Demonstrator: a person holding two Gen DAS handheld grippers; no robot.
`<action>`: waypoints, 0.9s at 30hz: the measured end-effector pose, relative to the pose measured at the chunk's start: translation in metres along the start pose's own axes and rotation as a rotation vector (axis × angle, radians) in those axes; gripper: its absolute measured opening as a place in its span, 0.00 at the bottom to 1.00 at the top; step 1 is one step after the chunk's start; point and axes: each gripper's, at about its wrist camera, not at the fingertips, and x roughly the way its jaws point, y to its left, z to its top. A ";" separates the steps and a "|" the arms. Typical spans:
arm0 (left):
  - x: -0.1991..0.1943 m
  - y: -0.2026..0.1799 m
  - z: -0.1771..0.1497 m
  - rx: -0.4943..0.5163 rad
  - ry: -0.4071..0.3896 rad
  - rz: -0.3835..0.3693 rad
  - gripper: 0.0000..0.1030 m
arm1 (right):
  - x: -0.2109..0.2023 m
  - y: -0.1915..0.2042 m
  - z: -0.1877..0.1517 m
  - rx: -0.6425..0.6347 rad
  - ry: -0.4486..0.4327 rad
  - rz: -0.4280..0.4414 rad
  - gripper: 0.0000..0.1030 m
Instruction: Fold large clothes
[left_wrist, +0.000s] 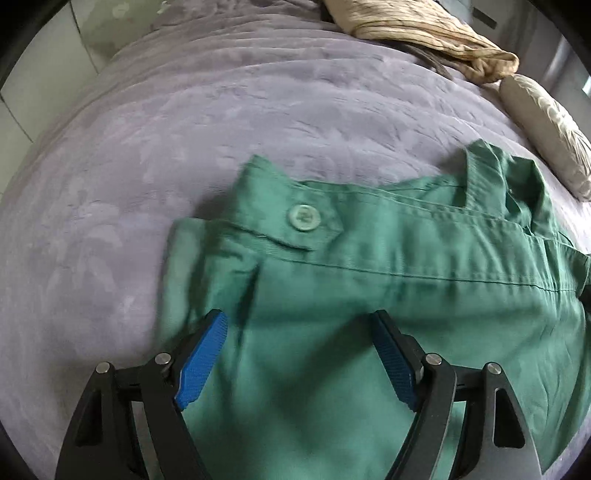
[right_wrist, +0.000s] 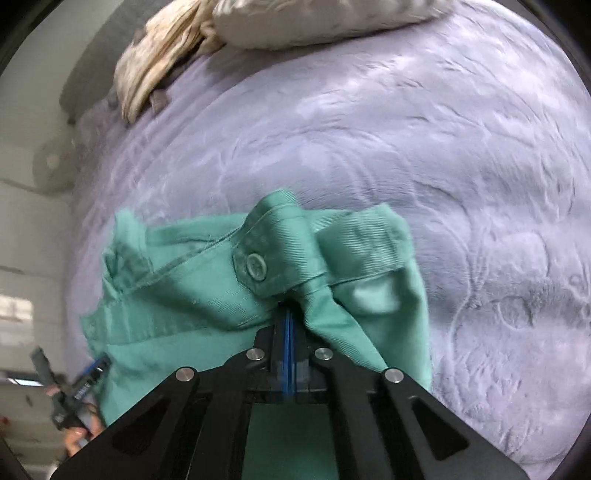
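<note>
A green garment (left_wrist: 369, 280) with a waistband and a round green button (left_wrist: 303, 218) lies on the lilac bedspread (left_wrist: 184, 129). My left gripper (left_wrist: 299, 325) hovers open over the cloth below the waistband, its blue pads (left_wrist: 201, 360) wide apart with flat fabric beneath them. In the right wrist view the green garment (right_wrist: 192, 291) is bunched near its button (right_wrist: 256, 266). My right gripper (right_wrist: 289, 314) is shut on a fold of the waistband, which rises in a ridge from the fingertips. The left gripper (right_wrist: 96, 366) shows at the garment's lower left edge.
A crumpled beige cloth (left_wrist: 424, 33) and a grey patterned pillow (left_wrist: 546, 129) lie at the far side of the bed; both show as the beige cloth (right_wrist: 159, 62) and the pillow (right_wrist: 314, 22) in the right wrist view. A pale wall and cabinet (right_wrist: 29, 229) border the bed.
</note>
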 end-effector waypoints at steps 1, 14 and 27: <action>-0.003 0.002 0.001 0.005 -0.003 -0.003 0.79 | -0.008 -0.004 -0.001 0.020 -0.023 0.008 0.00; 0.004 0.049 0.035 -0.120 0.038 -0.093 0.79 | -0.028 0.009 0.010 -0.033 -0.071 -0.009 0.64; 0.019 0.049 0.022 -0.116 0.020 -0.024 0.16 | 0.004 -0.018 0.010 0.029 -0.021 0.007 0.05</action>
